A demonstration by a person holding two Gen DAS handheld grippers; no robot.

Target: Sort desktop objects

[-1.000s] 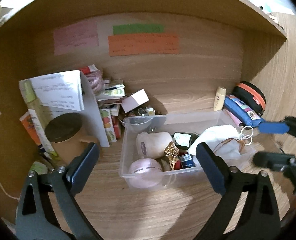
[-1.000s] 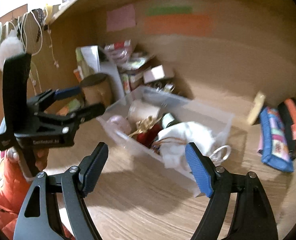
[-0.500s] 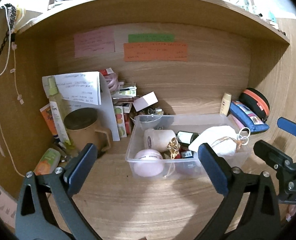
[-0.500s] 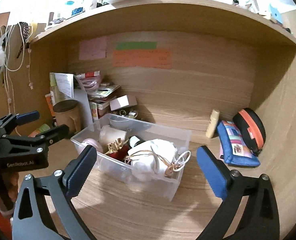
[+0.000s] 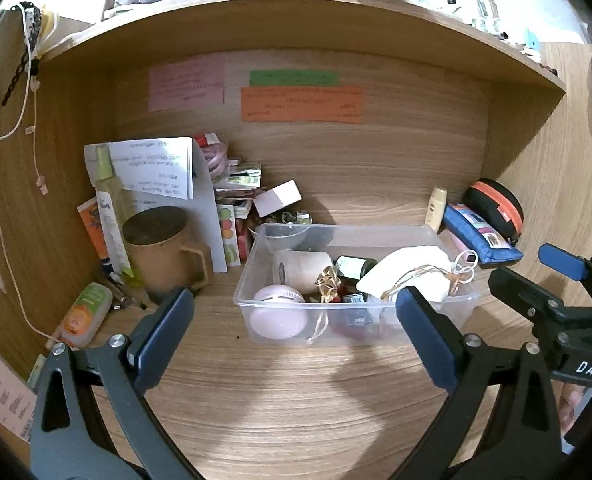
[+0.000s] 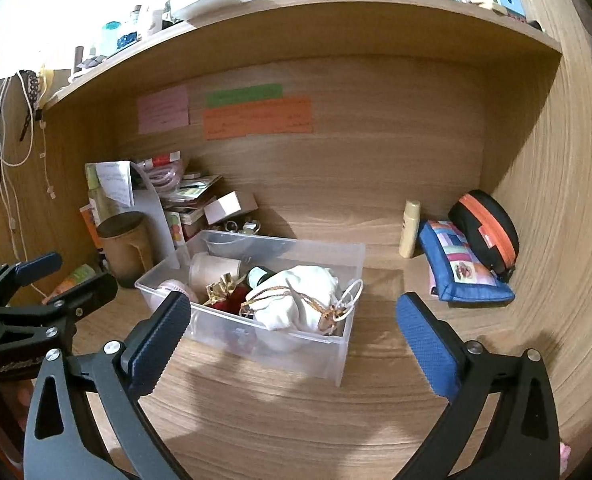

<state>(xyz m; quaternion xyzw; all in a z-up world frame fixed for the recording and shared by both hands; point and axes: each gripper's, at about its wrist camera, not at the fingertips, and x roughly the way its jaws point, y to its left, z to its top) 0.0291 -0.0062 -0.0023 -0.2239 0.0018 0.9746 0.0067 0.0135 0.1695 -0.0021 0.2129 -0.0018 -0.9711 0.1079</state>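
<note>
A clear plastic bin point(image 5: 280, 336) point(image 6: 307, 352) stands mid-desk. It holds a white drawstring pouch point(image 5: 411, 272) point(image 6: 299, 300), a pink round case point(image 5: 278, 312), a cream roll point(image 5: 301, 268), a gold ribbon point(image 5: 327, 280) and a dark bottle point(image 5: 353, 266). My left gripper point(image 5: 294, 336) is open and empty, in front of the bin. My right gripper point(image 6: 292, 338) is open and empty, in front of the bin's near right corner. Each gripper shows at the edge of the other's view.
A brown lidded mug point(image 5: 164, 252), papers and boxes point(image 5: 232, 200) and tubes crowd the back left. A cream bottle point(image 5: 435, 208), blue pouch point(image 5: 479, 236) and black-orange case point(image 5: 495, 208) sit back right. Sticky notes point(image 5: 299, 98) hang on the back wall under a shelf.
Both grippers have pulled back from the bin and risen, so more of the desk, alcove and upper shelf shows. Both stay open and empty. The bin has not moved.
</note>
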